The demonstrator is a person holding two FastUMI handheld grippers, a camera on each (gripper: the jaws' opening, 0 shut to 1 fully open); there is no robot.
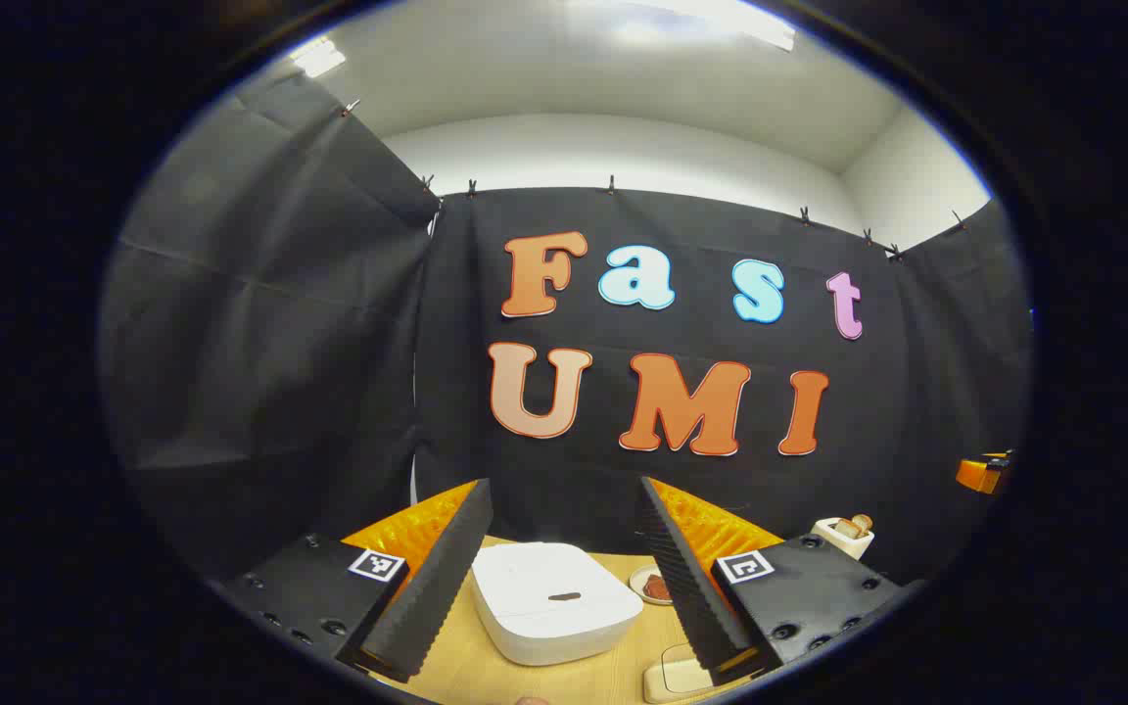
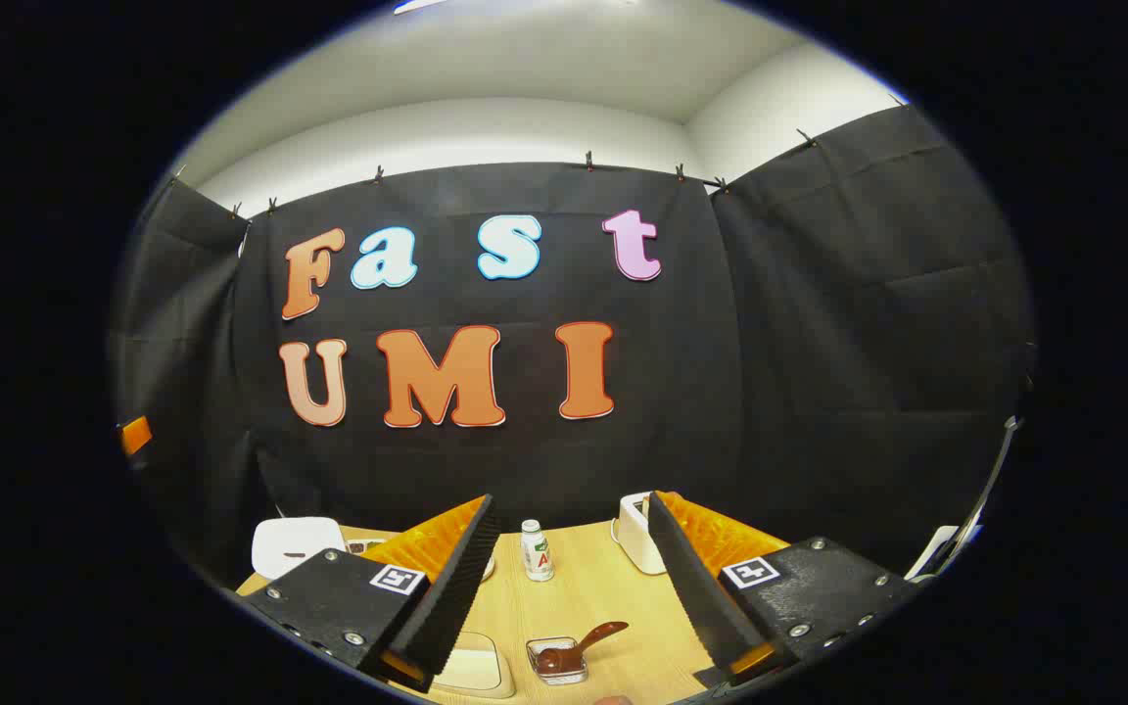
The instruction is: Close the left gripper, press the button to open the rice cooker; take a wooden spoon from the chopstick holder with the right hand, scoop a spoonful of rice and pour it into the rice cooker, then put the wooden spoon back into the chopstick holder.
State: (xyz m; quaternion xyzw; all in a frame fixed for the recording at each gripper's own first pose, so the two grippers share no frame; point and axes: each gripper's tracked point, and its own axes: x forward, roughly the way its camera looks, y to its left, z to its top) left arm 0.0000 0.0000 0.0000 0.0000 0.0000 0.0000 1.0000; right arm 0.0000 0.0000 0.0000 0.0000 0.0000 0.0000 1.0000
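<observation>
White rice cooker [image 1: 554, 599], lid down, is framed between the spread jaws of the left gripper [image 1: 564, 578], which should be pressed together before its button is pushed; the right gripper [image 2: 572, 578] is also held spread.

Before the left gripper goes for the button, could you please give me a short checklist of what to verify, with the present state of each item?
1. Rice cooker lid shut, awaiting the press: ok.
2. Left gripper closed as the task requires: not ok, its fingers stand wide apart.
3. Cooker lined up ahead of the left gripper: ok, it sits between the fingers.
4. Exact button location on the lid: cannot tell; a small dark slot shows.
5. Right gripper free to take the spoon: ok, open and holding nothing.
6. Wooden spoon in the chopstick holder: cannot tell, too small.
</observation>
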